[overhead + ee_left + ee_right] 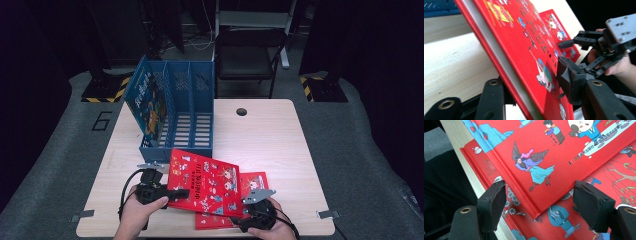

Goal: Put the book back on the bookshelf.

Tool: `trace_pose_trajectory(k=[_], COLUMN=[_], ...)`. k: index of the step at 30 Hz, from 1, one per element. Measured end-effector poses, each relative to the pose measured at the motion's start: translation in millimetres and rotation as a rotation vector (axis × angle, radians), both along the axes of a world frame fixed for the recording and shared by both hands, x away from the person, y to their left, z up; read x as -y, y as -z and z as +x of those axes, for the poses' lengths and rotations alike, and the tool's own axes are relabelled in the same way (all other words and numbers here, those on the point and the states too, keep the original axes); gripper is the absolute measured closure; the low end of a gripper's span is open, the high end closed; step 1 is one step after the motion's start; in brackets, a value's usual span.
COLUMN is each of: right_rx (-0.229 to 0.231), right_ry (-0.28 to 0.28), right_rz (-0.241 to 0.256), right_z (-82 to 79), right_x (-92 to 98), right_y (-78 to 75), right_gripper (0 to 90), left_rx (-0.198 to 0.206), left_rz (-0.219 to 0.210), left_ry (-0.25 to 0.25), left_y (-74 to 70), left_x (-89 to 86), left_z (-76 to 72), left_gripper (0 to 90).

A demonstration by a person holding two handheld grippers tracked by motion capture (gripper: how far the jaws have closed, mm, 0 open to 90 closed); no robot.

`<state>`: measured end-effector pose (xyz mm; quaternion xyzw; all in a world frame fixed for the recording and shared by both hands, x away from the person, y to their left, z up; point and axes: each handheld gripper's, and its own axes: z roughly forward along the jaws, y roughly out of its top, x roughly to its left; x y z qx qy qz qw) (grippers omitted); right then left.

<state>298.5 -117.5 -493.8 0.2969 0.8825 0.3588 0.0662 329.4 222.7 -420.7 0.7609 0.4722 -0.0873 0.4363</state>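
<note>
The left gripper view shows the big red picture book [524, 50] tipped up on its edge, white pages showing. The left gripper [172, 194] squeezes its left edge. The right gripper [252, 207] (jaws wide apart) hovers by the book's corner, above a second red book [564, 225] lying flat on the pale wooden table [260, 140].

Black two-jaw tongs [176, 193] with grey screwed top plates and trailing black cables.

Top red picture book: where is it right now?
In the high view the top red picture book sits near the table's front edge, clamped at its left edge by the left gripper, tilted over a second red book, below the blue file rack.
</note>
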Motion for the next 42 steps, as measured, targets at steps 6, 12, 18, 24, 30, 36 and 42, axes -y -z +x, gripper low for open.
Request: trace_pose_trajectory(k=[6, 12, 18, 24, 30, 36, 42], right_rx=[-0.008, 0.0, -0.029, -0.02, -0.019, -0.033, -0.071], right_ry=[-0.007, -0.017, -0.002, -0.012, -0.018, -0.025, 0.001], right_rz=[0.007, 0.007, 0.024, 0.029, 0.023, 0.014, 0.013], right_z=[-0.8, 1.0, -0.9, -0.5, -0.4, 0.4, 4.4], right_x=[-3.5, -6.9, -10.6, -11.8, -17.1, -22.8, -30.8], right_y=[0.1, 0.6, -1.0, -1.1, -1.4, -2.4, -5.1], right_gripper=[28.6, 29.3, 32.5, 35.0, 36.5, 37.1, 36.7], left_rx=[-0.011, 0.002, 0.014, 0.014, 0.026, 0.036, 0.025], left_rz=[0.007, 0.023, 0.052, 0.06, 0.074, 0.097, 0.117], left_ry=[0.0, -0.002, 0.007, 0.003, -0.005, 0.009, 0.01], left_y=[-8.5, -16.6, -30.9, -36.2, -42.5, -52.3, -60.7], left_x=[-2.4, -1.0, 3.9, 5.3, 7.3, 9.1, 11.4], left_z=[3.8, 5.8, 9.0, 11.7, 13.7, 16.9, 20.7], left_gripper=[58.4, 59.4, 60.8, 61.7, 62.5, 63.3, 64.3])
